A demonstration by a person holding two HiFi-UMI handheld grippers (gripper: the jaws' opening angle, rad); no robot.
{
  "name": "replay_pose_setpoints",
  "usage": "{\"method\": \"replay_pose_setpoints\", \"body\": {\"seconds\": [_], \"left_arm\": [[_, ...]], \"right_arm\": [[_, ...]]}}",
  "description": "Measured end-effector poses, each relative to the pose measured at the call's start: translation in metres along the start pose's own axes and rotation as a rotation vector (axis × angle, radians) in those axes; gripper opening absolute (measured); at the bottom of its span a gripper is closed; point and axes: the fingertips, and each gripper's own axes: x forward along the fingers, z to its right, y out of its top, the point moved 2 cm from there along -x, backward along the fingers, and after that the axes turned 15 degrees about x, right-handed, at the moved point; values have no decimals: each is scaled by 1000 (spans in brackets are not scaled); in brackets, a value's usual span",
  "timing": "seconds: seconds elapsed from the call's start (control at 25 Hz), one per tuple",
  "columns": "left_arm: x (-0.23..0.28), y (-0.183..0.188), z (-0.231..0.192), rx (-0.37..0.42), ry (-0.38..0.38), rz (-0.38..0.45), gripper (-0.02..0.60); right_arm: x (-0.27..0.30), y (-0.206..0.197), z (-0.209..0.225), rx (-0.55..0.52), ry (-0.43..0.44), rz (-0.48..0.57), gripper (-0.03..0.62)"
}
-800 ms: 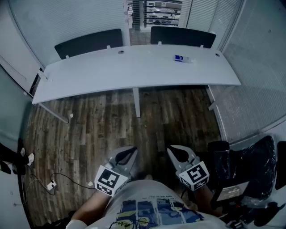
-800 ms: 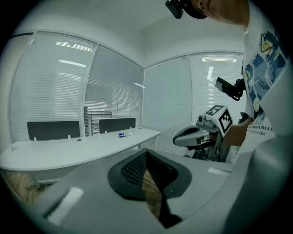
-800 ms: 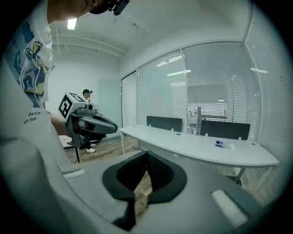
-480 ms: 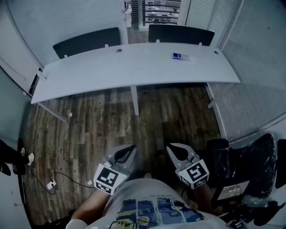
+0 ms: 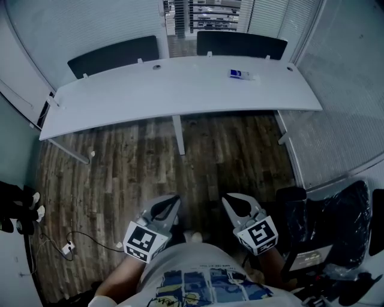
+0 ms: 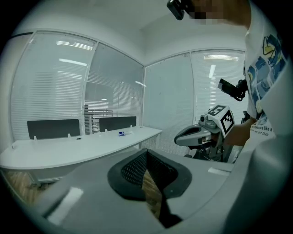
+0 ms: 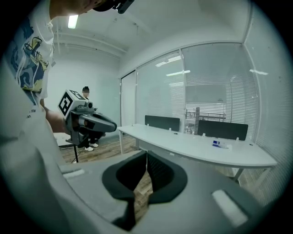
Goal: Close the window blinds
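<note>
The window blinds (image 5: 90,24) cover the glass walls behind the desk. One narrow section (image 5: 204,13) at the top middle has its slats open, with shelves showing through. The same section shows in the left gripper view as blinds (image 6: 98,114) and in the right gripper view as blinds (image 7: 206,112). My left gripper (image 5: 170,202) and right gripper (image 5: 231,202) are held low, close to the person's body and far from the blinds. Both are shut with nothing between the pads. The left gripper's (image 6: 146,153) and the right gripper's (image 7: 147,155) tips meet.
A long white desk (image 5: 180,90) stands between me and the blinds, with a small blue item (image 5: 238,74) on it and dark screens (image 5: 114,54) behind. A black chair (image 5: 336,222) is at the right. A cable and plug (image 5: 69,246) lie on the wood floor, near a person's feet (image 5: 24,207).
The view has drifted slightly, so the desk sits a little higher and further left. The feet at the left edge have shifted. Both grippers stay shut, in nearly the same place.
</note>
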Motion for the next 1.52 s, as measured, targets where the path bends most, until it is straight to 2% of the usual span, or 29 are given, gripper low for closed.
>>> {"method": "replay_pose_setpoints", "body": {"seconds": [0.2,0.4,0.64,0.96,1.16,1.52], "left_arm": [[19,-2,-21,16,9,20,5],[62,3,-66,31,-6,55,5],[93,8,-131,47,-19,83,5],[121,-8,-208,48,-21,80,5],[139,-11,-232,27,-16,70,5],[201,8,-270,22,40,54,5]], "right_arm": [[17,9,14,2,3,16,5],[51,32,46,19,-32,28,6],[111,72,72,-15,-56,43,18],[190,112,97,-23,-89,74,20],[218,124,109,0,-70,60,20],[259,151,175,-19,3,31,20]]}}
